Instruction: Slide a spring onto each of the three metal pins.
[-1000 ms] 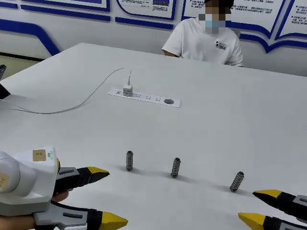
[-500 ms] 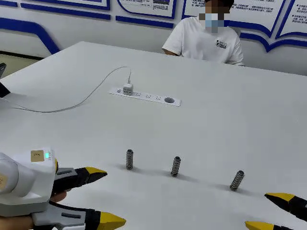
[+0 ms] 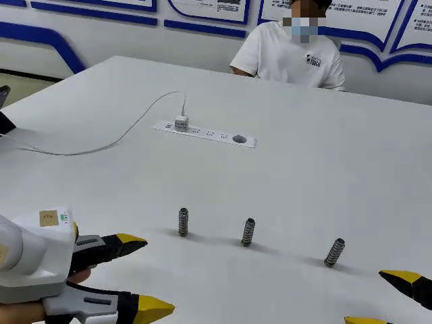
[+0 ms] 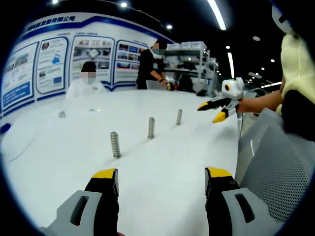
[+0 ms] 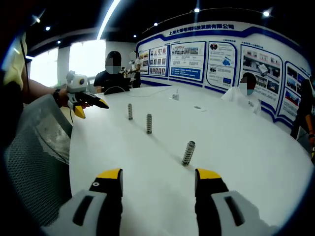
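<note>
Three pins stand in a row on the white table (image 3: pixel 283 162), each with a spring around it: the left spring (image 3: pixel 183 221), the middle spring (image 3: pixel 248 231) and the right spring (image 3: pixel 334 252), which leans a little. My left gripper (image 3: pixel 145 273) is open at the lower left, short of the left spring (image 4: pixel 115 144), with nothing between its yellow-tipped fingers. My right gripper (image 3: pixel 388 297) is open at the lower right edge, close in front of the right spring (image 5: pixel 188 152). From the left gripper view the right gripper (image 4: pixel 215 109) appears far off.
A white power strip (image 3: pixel 204 134) with a plugged charger (image 3: pixel 181 123) and a long cable (image 3: pixel 101 145) lies mid-table. A person in a white shirt (image 3: pixel 290 57) sits at the far edge. A mesh chair back (image 5: pixel 34 162) is near the table's near edge.
My right gripper has drawn back toward the lower right edge, so less of it is in the head view. The left gripper has barely moved. The springs have stayed put.
</note>
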`<action>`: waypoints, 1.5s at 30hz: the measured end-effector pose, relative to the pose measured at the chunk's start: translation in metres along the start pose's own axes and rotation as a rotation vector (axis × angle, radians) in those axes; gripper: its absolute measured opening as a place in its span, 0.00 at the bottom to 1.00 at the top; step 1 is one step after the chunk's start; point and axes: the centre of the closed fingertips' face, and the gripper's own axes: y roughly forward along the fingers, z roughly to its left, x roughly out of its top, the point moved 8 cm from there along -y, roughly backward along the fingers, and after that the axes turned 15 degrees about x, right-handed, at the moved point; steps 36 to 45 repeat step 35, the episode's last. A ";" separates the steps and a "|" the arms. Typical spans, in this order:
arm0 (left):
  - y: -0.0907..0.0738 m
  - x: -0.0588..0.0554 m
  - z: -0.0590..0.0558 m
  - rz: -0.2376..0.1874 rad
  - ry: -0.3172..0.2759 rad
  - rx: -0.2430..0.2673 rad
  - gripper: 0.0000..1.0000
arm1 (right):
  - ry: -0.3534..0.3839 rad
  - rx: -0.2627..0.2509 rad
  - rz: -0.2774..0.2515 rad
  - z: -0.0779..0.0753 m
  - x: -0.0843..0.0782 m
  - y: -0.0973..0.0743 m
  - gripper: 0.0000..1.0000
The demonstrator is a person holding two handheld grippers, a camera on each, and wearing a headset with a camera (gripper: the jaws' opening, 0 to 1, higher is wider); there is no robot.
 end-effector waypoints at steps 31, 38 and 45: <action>-0.009 -0.003 0.012 -0.009 -0.036 0.074 0.73 | -0.008 -0.011 -0.011 -0.004 0.005 -0.001 0.62; -0.009 -0.003 0.013 -0.012 -0.038 0.078 0.73 | -0.006 -0.019 -0.012 -0.006 0.006 -0.002 0.62; -0.009 -0.003 0.013 -0.012 -0.038 0.078 0.73 | -0.006 -0.019 -0.012 -0.006 0.006 -0.002 0.62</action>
